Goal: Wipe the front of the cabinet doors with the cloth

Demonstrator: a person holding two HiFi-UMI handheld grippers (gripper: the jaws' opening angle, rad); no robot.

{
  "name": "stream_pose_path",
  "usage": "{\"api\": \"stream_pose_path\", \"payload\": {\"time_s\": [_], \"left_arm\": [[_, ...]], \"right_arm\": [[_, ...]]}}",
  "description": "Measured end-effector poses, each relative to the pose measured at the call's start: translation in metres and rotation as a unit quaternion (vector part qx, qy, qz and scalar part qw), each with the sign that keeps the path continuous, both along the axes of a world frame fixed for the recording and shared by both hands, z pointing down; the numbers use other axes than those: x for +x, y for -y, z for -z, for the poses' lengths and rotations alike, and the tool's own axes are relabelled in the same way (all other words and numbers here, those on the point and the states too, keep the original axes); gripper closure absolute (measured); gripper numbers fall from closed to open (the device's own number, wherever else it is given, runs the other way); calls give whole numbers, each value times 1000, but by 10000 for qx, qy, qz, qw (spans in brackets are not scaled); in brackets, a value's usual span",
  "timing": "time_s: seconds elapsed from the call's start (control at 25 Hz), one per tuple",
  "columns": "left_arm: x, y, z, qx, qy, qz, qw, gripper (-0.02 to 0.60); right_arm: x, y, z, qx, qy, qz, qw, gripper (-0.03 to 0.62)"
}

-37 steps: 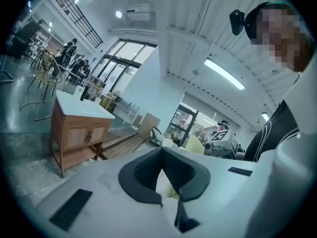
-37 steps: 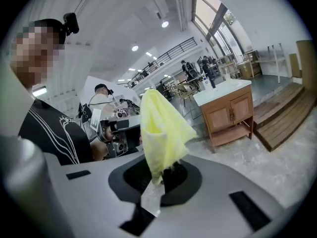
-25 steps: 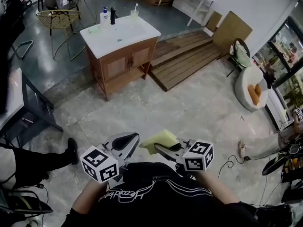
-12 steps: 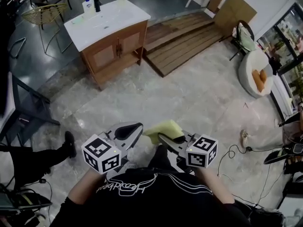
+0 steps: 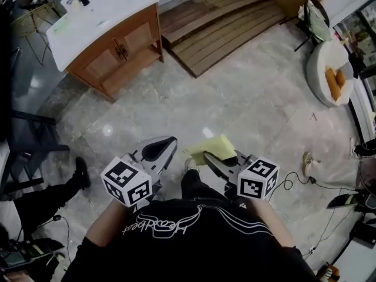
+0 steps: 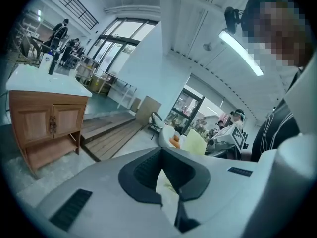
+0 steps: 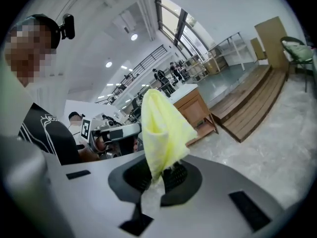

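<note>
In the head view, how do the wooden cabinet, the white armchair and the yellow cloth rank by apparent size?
Largest: wooden cabinet.
Next: white armchair.
Smallest: yellow cloth, though it is nearest the camera, so its real size is smaller still.

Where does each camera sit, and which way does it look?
Head view: on the person's head, facing steeply down; shows the left claw, the right claw and a black shirt.
Left gripper view: rides the left claw, facing along its closed jaws toward the white-topped wooden cabinet.
Right gripper view: rides the right claw, facing along jaws pinching the yellow cloth.
Shared: both gripper views show that cabinet.
</note>
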State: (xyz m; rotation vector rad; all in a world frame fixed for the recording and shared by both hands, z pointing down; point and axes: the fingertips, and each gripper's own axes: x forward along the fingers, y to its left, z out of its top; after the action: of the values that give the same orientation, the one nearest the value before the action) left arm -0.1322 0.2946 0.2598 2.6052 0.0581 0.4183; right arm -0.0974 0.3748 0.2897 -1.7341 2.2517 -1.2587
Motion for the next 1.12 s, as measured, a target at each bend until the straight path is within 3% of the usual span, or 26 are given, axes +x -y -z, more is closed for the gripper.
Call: {"api": "stream_pose_path", "payload": {"time_s": [0.16, 0.36, 0.52, 0.72, 1.12], "left_arm": [[59, 16, -9, -141, 17, 279, 9995, 575], [86, 43, -18, -104, 128, 602, 9980, 575], [77, 81, -38, -20, 343, 960, 9948, 575], [58, 146, -64, -362, 406, 1593, 9857, 575], [50, 321, -95, -600, 586, 2434, 9663, 575]], "right_arm": [[68, 9, -14, -228, -18, 3, 9997, 554], [112, 45, -17, -171, -11, 159, 9997, 554], [117, 89, -25, -194, 31, 377, 9991, 554], [106, 159, -40, -375, 0, 871, 9955, 554], [104, 356, -58, -546, -126, 1560, 9862, 554]]}}
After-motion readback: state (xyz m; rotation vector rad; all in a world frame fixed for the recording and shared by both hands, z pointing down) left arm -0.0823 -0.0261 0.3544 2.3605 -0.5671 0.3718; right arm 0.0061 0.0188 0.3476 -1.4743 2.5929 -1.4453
